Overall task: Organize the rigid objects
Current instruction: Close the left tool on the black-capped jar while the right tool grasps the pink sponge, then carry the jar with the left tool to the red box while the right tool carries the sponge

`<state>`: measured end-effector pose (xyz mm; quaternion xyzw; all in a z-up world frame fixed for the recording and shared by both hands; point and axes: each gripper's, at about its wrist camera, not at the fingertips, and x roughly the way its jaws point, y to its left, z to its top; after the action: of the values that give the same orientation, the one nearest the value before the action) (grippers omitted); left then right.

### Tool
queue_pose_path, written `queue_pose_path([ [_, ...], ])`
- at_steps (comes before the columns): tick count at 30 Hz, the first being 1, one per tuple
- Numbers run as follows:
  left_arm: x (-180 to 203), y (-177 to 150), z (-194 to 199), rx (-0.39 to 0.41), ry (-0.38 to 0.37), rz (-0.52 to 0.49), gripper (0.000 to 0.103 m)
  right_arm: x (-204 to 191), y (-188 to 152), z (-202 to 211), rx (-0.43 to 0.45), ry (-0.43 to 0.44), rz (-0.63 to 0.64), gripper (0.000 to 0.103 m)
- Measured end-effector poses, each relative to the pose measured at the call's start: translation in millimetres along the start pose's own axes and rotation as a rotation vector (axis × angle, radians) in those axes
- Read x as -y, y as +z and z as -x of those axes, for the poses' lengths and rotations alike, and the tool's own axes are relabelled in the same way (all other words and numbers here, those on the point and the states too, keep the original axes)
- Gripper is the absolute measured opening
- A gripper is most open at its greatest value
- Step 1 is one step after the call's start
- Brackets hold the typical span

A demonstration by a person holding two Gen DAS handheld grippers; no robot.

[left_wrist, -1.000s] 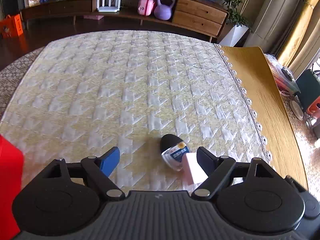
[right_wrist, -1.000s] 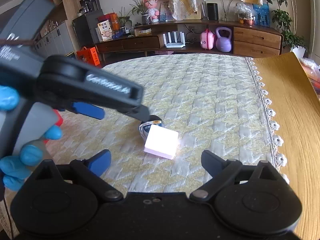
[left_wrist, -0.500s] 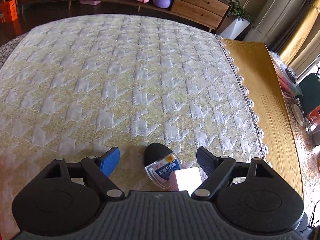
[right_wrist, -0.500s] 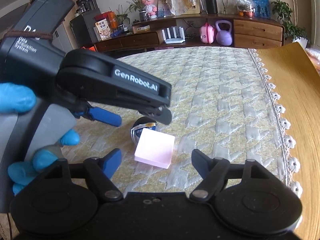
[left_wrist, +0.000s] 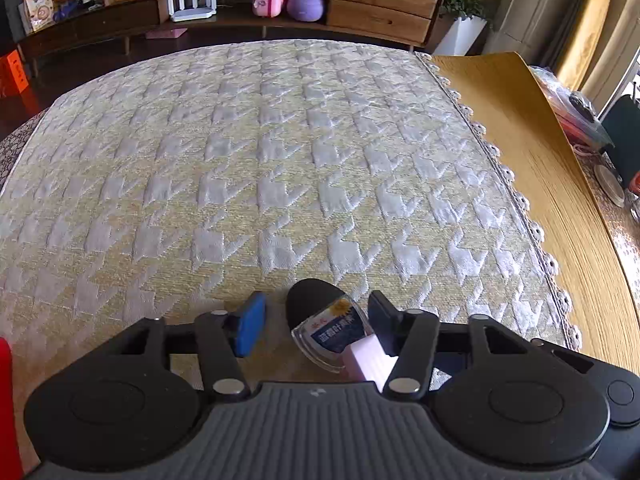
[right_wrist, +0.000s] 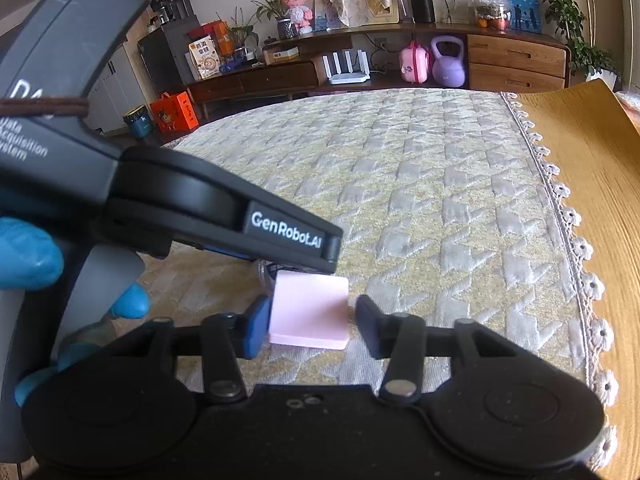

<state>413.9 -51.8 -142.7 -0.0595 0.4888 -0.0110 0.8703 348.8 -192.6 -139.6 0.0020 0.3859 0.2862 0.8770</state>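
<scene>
An oval case (left_wrist: 320, 320) with a black base and a clear lid with a blue label lies on the patterned cloth (left_wrist: 280, 160). My left gripper (left_wrist: 316, 320) straddles it, jaws closing; the blue pad (left_wrist: 250, 328) still stands a little off the case. A pink square block (right_wrist: 308, 308) lies against the case, also seen as the pink block (left_wrist: 366, 360). My right gripper (right_wrist: 312, 330) is closing around this block: the blue pad (right_wrist: 256, 328) touches its left edge, and a narrow gap shows at the right finger (right_wrist: 370, 328). The left gripper (right_wrist: 304, 262) hangs just beyond the block and hides most of the case.
A gloved hand (right_wrist: 28, 256) holds the left gripper. Bare wooden tabletop (left_wrist: 560, 200) runs along the right, past the cloth's lace edge. A red object (left_wrist: 6, 400) stands at the far left. A sideboard (left_wrist: 360, 0) with a purple kettlebell lines the far wall.
Both grippers' jaws have narrowed a lot. The left gripper came down and forward over the oval case. The right gripper's jaws closed in beside the pink block, which stayed in place.
</scene>
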Motion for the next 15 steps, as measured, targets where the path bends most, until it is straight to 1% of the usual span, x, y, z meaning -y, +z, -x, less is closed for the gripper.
queue_pose_path([
  [1,0.3,-0.4,0.7,0.001,-0.003,-0.003,0.044,-0.5,-0.4,0.6,-0.002,-0.003,0.003,0.041],
  [6,0.9,-3.4,2.8,0.004,-0.003,-0.014,0.044,-4.0,-5.4,6.0,-0.003,-0.032,0.032,0.041],
  [15,-12.1,-17.3,18.7,-0.002,0.005,-0.002,0.044,-4.1,-13.1,28.1,-0.006,-0.048,0.028,0.041],
])
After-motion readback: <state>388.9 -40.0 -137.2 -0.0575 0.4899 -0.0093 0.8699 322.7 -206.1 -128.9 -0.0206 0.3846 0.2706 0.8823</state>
